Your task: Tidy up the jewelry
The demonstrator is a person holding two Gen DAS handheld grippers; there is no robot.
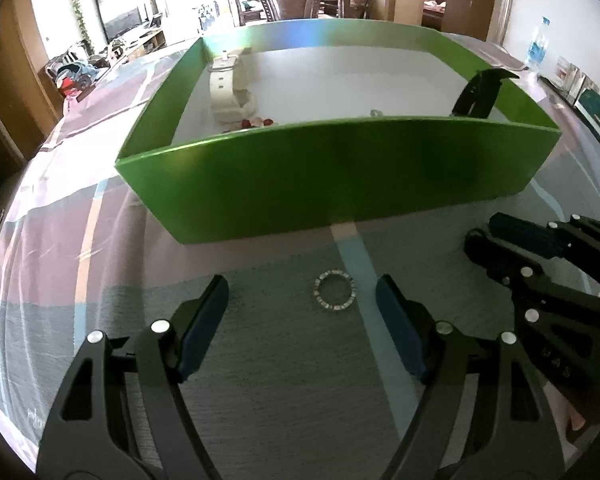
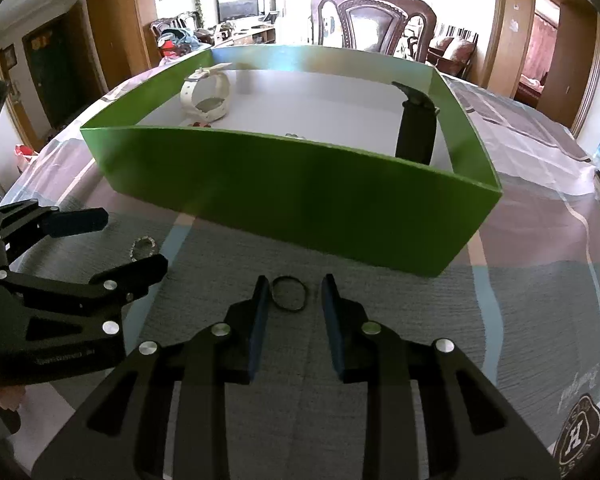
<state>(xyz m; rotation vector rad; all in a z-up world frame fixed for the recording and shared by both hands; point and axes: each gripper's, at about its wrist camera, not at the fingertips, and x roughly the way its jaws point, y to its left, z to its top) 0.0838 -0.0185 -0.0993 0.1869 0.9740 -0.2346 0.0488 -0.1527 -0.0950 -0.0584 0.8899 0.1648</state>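
Both wrist views close, angled down; share green box (image 1: 340, 176)

I count one green box (image 2: 300, 200), two watches inside, white (image 2: 208, 96) and black (image 2: 416, 136), plus two rings outside, beaded (image 1: 334, 291) and black (image 2: 289, 289).

A table (image 2: 540, 184) spread with a cloth of pale lilac, grey and light blue blocks, divided by cream and blue stripes, carries everything here. A dark round crest and slanted script are printed on the cloth near its right corner in the right wrist view. A glossy green rectangular cardboard box (image 1: 340, 176) with a white floor sits directly on the cloth, on the far side of the grey block. In front of the box, a small ring-shaped bracelet of clear sparkling beads (image 1: 334, 291) lies flat on the grey block. A thin black elastic loop (image 2: 289, 294) lies flat nearby to its right, apart from it and from the box.
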